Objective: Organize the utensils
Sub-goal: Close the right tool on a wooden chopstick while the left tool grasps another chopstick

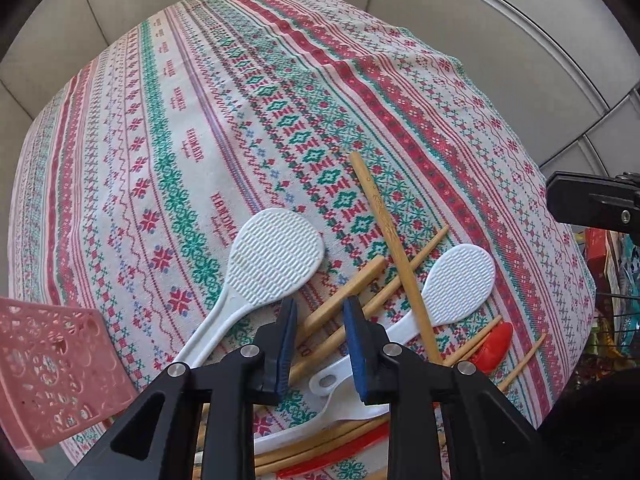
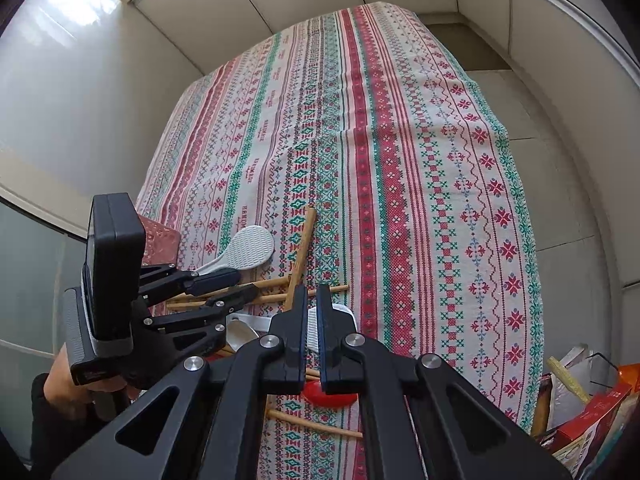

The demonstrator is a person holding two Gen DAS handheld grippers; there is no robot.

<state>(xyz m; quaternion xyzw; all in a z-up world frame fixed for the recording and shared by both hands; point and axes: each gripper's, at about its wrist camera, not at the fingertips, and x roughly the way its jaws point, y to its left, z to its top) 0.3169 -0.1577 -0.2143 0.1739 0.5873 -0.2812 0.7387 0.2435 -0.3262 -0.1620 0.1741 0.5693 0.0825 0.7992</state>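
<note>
A heap of utensils lies on the patterned tablecloth (image 1: pixel 180 120). In it are a white rice paddle (image 1: pixel 276 256) (image 2: pixel 252 250), a second white paddle (image 1: pixel 460 284) (image 2: pixel 340 314), a long bamboo stick (image 1: pixel 392 248) (image 2: pixel 302 248), a red spoon (image 1: pixel 494 344) (image 2: pixel 330 398) and several wooden chopsticks (image 1: pixel 320 320). My left gripper (image 1: pixel 322 344) (image 2: pixel 242 286) points down into the heap. Two chopsticks run between its blue pads, one against each. My right gripper (image 2: pixel 312 320) is shut just above the second paddle, whose ridged face shows through the narrow slit. That paddle lies flat on the cloth.
A pink perforated basket (image 1: pixel 52 364) (image 2: pixel 160 240) stands at the table's left edge beside the heap. Boxes and bags (image 2: pixel 592 400) sit on the floor past the right edge. A person's hand (image 2: pixel 60 380) holds the left tool. More white utensils (image 1: pixel 320 420) lie under the left gripper.
</note>
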